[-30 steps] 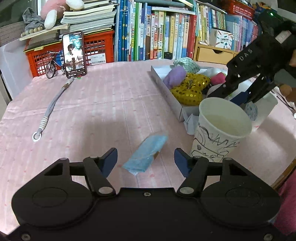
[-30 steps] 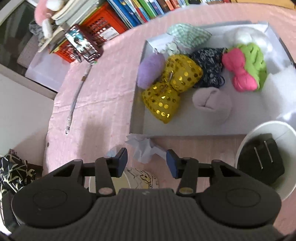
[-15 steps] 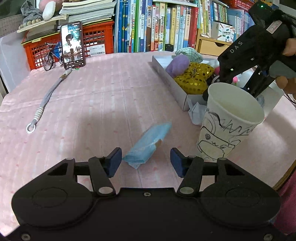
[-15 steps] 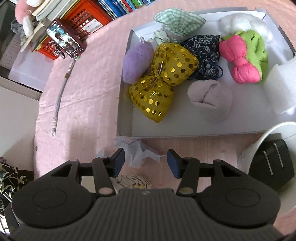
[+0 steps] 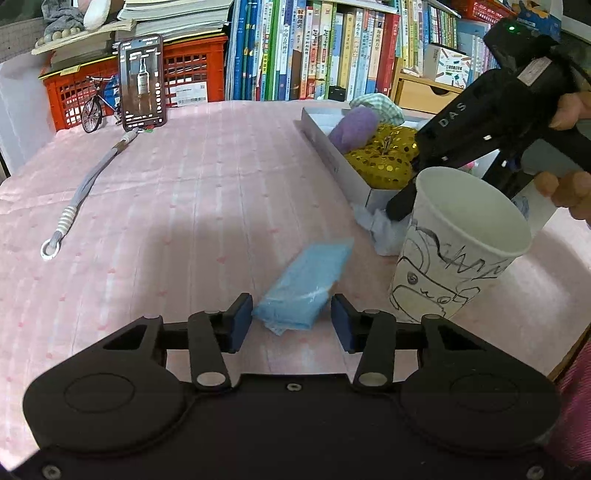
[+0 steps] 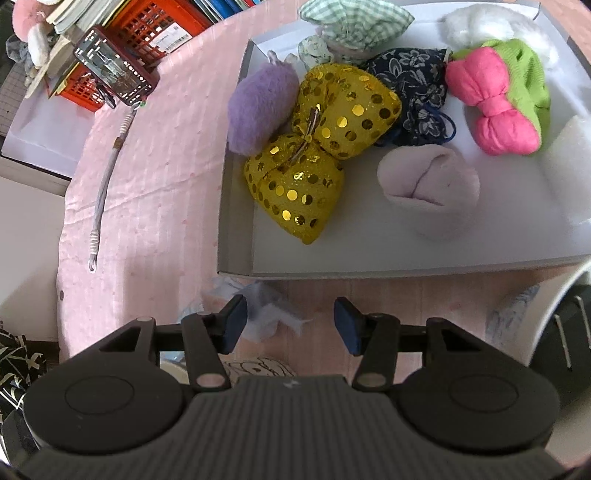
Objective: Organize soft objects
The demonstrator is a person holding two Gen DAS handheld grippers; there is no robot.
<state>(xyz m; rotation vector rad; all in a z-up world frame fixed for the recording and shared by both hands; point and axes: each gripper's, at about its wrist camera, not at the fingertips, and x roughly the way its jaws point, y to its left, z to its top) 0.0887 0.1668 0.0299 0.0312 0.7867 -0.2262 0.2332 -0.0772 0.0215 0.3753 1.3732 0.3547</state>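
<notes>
- The left gripper (image 5: 291, 326) stands wide open and holds nothing; the near end of a blue packet (image 5: 304, 286) lies on the cloth between its fingertips, with a small gap on each side.
- The packet runs aslant, away and to the right, its far end pointing at the crumpled tissue (image 5: 384, 230).
- To the packet's right, just beside it, stands a paper cup (image 5: 456, 254) with black doodles; it is close to the left gripper's right finger.
- To the packet's left and beyond it the pink tablecloth (image 5: 192, 206) lies bare as far as the grey lanyard (image 5: 83, 188).
- The right gripper (image 6: 290, 326) is also wide open and empty, held above the cloth just short of the tray's near wall.
- The tissue (image 6: 264, 314) shows beside its left fingertip; whether they touch I cannot tell.
- The white tray (image 6: 236, 206) lies right ahead of the right jaws, its near edge running across their path.
- In the tray: a gold sequin bow (image 6: 317, 147) and a purple pouf (image 6: 260, 110) against the left wall, a pale lilac bundle (image 6: 430, 184) in the middle, a navy floral pouch (image 6: 413, 92), a pink-and-green bow (image 6: 498, 99), and a check cloth (image 6: 354, 24) at the far edge.
- The tray floor in front of the lilac bundle is bare.
- A white cup (image 6: 565, 295) with a black thing in it stands at the right edge.
</notes>
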